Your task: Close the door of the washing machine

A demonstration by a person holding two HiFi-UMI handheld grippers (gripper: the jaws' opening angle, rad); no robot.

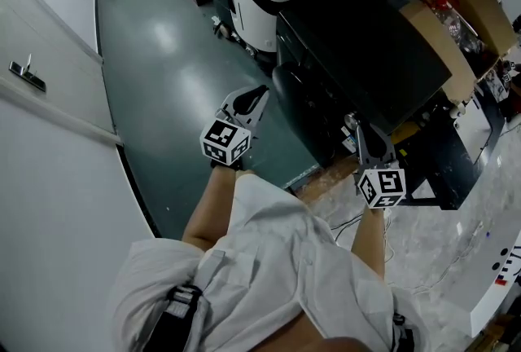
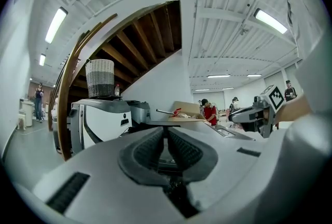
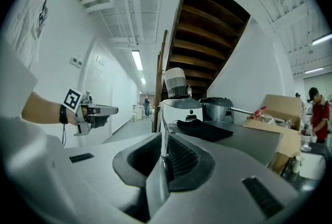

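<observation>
Both jaw pairs are clenched on nothing; left gripper (image 2: pixel 166 146) and right gripper (image 3: pixel 165 158) hover side by side, the dark washing machine (image 1: pixel 366 57) just beyond them, nearer the right one, its front too dark to read

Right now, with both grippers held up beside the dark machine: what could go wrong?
1. Loose cables lie on the floor by the person's feet; a step toward the machine could snag them.
2. The left gripper and right gripper are shut and empty, close to the dark machine; a careless swing could knock its edge.
</observation>
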